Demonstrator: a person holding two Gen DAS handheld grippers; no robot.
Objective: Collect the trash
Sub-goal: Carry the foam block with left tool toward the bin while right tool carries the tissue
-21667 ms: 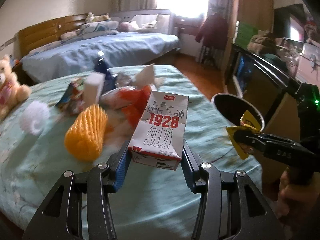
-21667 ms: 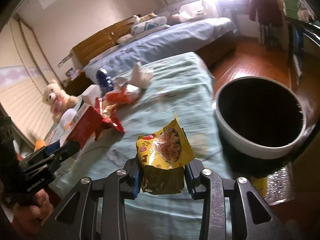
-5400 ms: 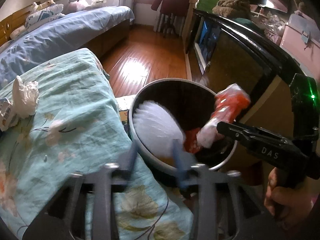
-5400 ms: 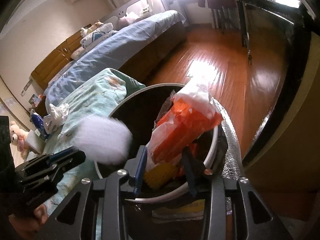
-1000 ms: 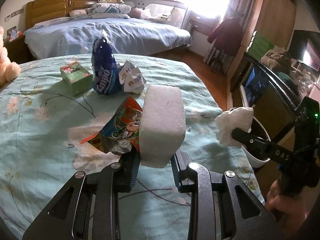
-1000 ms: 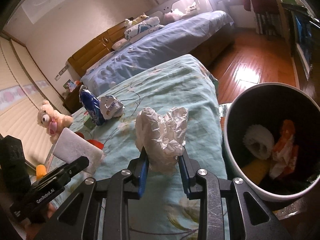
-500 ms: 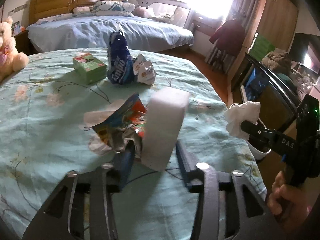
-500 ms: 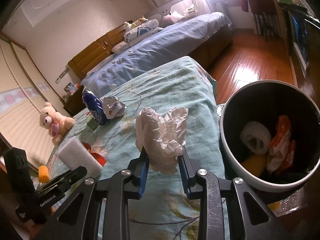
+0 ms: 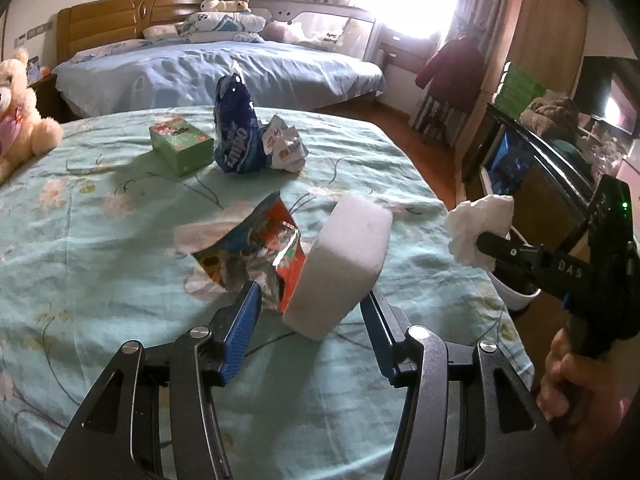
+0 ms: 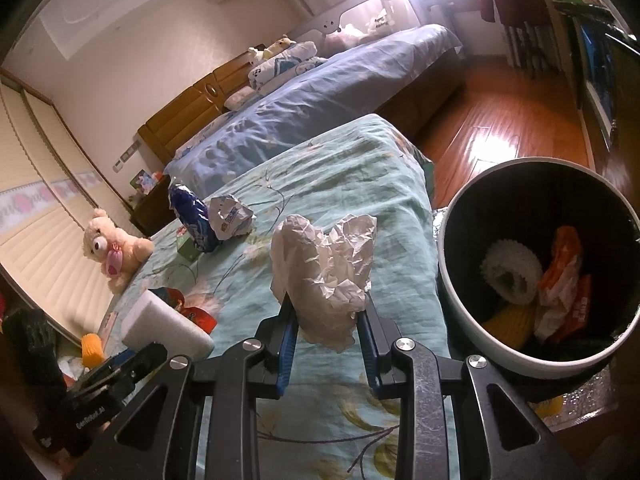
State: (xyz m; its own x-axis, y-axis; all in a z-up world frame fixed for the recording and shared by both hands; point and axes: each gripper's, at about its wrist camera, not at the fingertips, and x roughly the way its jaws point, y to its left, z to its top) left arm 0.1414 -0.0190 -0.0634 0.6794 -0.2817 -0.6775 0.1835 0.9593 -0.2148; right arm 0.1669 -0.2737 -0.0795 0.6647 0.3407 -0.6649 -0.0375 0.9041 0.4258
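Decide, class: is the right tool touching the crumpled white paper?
Touching. The right wrist view shows the right tool with both blue pads pressed against the crumpled white paper, no gap on either side.

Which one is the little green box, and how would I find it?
Start at the bed with the teal flowered sheet. Go to its far side, towards the cream teddy bear. The green box lies flat just left of the tall blue snack bag; it is the only square-cornered green thing there, while its neighbours are crumpled wrappers.

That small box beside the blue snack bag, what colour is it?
Green; the small box shows best in the left wrist view.
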